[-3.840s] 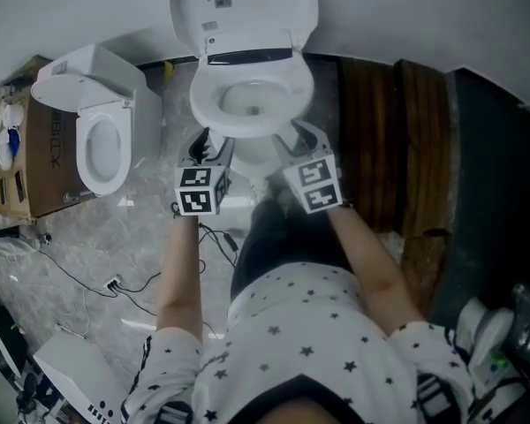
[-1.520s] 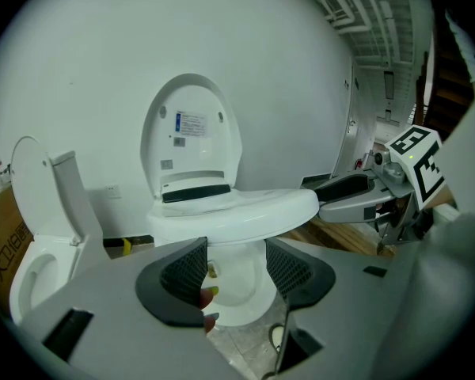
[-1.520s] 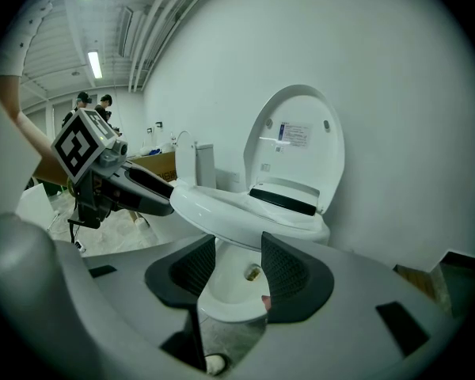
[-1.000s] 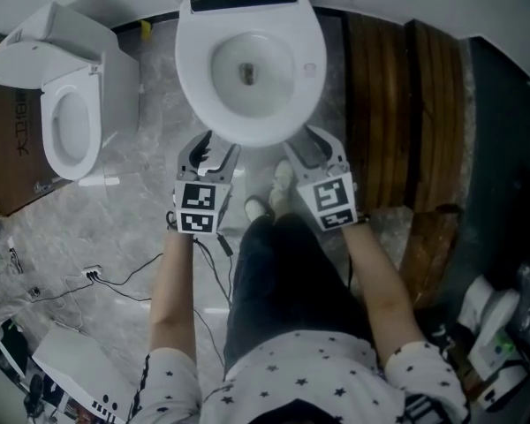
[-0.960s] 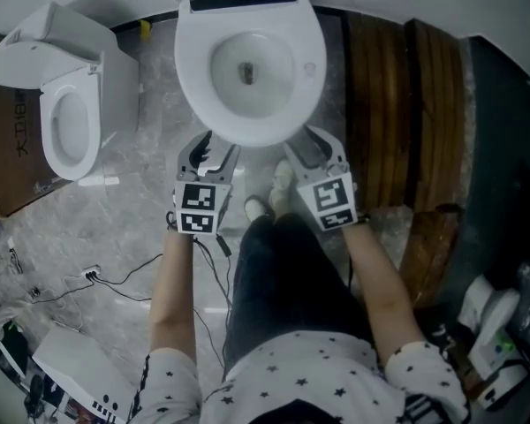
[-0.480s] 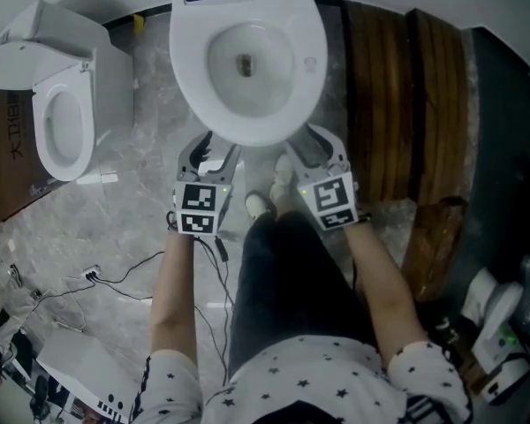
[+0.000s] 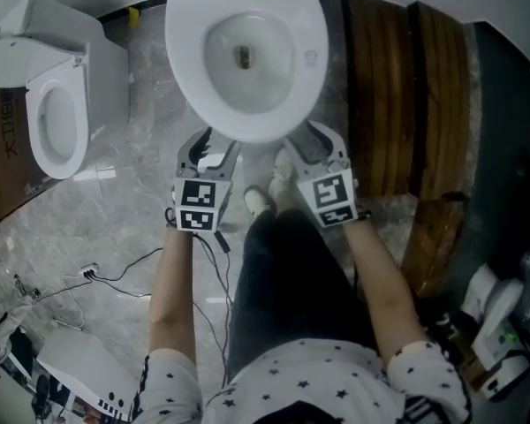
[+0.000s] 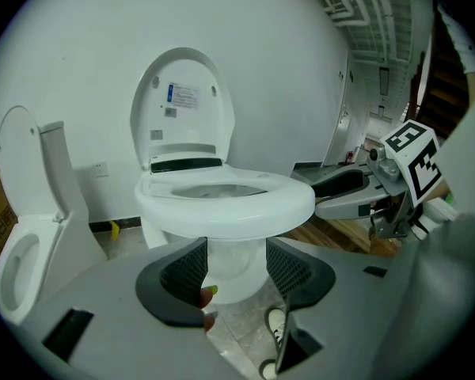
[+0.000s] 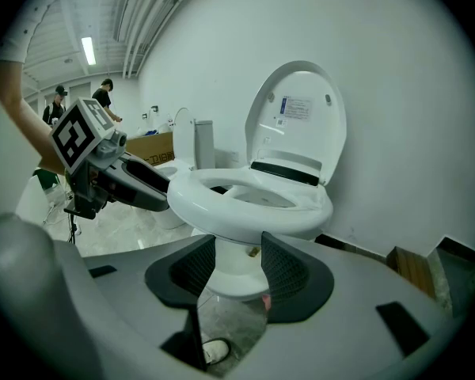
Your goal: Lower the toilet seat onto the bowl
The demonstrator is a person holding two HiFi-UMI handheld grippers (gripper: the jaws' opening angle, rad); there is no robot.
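text: none legible | lid sticker (image 8: 184, 95): too small | cardboard box (image 7: 2, 177) print: partial, unreadable

1. The toilet seat (image 7: 247, 117) ahead of both grippers is plain white.
2. The left gripper (image 7: 209, 147) and right gripper (image 7: 311, 144) carry black-and-white square markers.
3. The floor (image 7: 115, 219) left of the left gripper is grey, marble-veined.
4. The planks (image 7: 397, 104) right of the right gripper are dark brown.
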